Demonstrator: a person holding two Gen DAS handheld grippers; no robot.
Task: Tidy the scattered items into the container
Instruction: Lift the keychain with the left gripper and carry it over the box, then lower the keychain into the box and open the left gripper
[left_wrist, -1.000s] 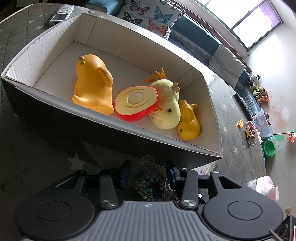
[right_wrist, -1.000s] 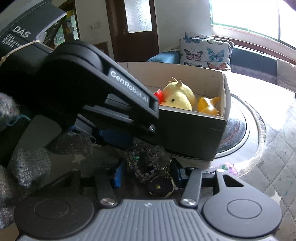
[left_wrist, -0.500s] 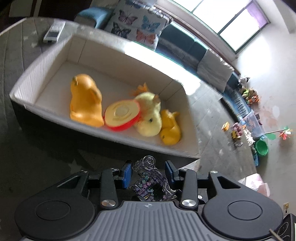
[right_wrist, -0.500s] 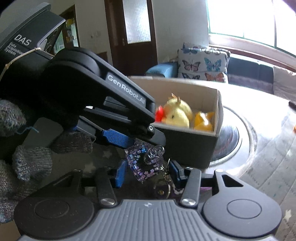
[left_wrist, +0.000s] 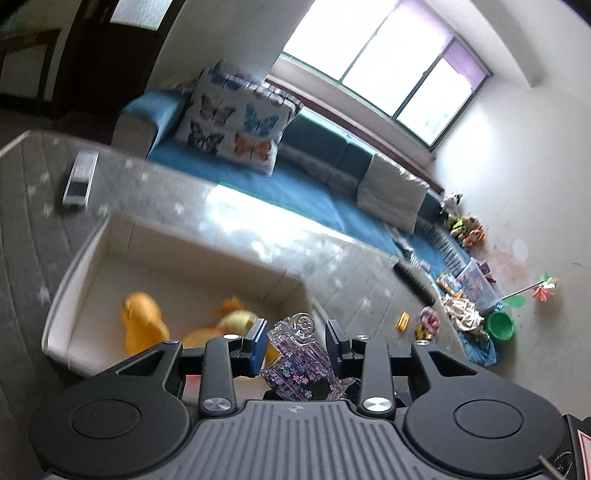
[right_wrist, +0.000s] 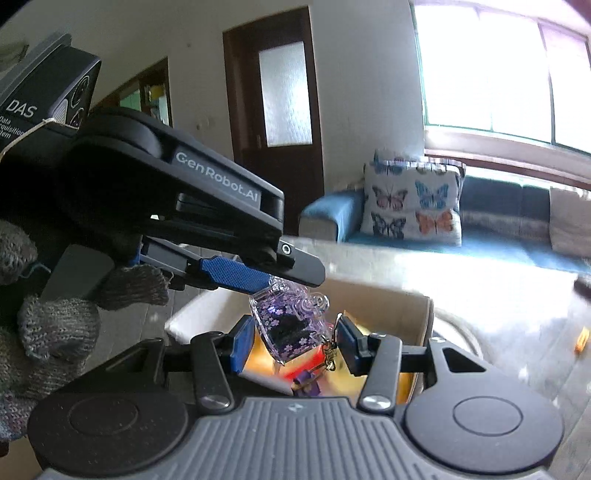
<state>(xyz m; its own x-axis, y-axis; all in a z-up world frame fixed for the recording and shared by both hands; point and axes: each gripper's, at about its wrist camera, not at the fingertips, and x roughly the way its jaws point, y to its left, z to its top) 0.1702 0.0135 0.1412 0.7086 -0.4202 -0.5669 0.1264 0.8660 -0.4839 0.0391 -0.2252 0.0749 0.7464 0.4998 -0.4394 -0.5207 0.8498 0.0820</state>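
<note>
A clear keychain charm with purple flowers (left_wrist: 300, 360) sits between the fingers of my left gripper (left_wrist: 295, 341), which is shut on it and holds it raised over the near wall of the cardboard box (left_wrist: 77, 269). In the right wrist view the left gripper (right_wrist: 258, 275) pinches the same charm (right_wrist: 291, 325) above the box (right_wrist: 421, 314). The charm hangs between the open jaws of my right gripper (right_wrist: 293, 341), which do not touch it. Yellow duck toys (left_wrist: 142, 325) lie in the box.
A remote control (left_wrist: 79, 179) lies on the grey star-patterned table beyond the box. A blue sofa with a butterfly cushion (left_wrist: 236, 125) stands behind. Toys and a green bucket (left_wrist: 500, 325) lie on the floor at right.
My left gripper has lifted the charm off the table and carried it up toward the box. The right gripper has risen with it, staying open.
</note>
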